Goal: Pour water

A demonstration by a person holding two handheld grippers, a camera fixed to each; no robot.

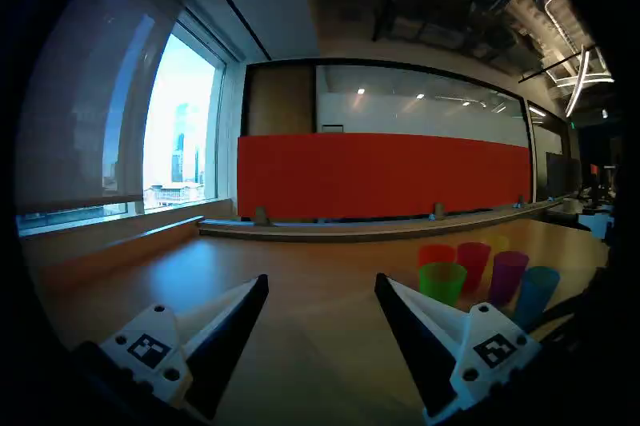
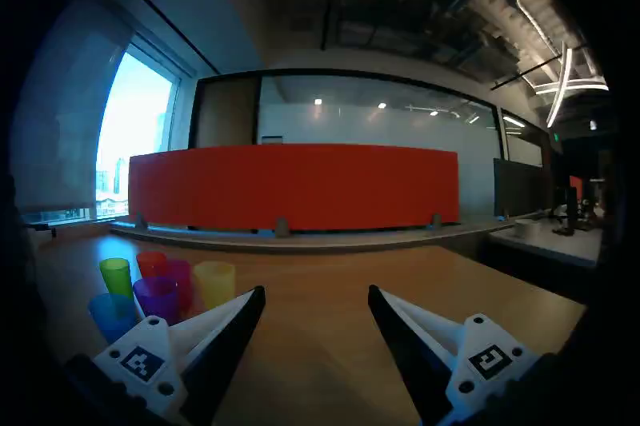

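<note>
Left gripper: fingers spread wide with nothing between them, held low over the table.
Right gripper: also wide open and empty, low over the same surface.
Table: bare wood running forward from under both pairs of fingers.
Cluster of cups, from the left gripper: ahead and to the right, just past its right finger. The green cup stands at the near left, the purple cup and blue cup at the near right, and two reddish ones behind.
Same cups, from the right gripper: ahead and to the left, just beyond its left finger. The yellow cup is closest to the gap between the fingers.
Cup contents: cannot tell from this low angle; all stand upright.
Red partition: straight ahead along the table's far edge.
Window: ahead-left of the left gripper, bright with daylight.
</note>
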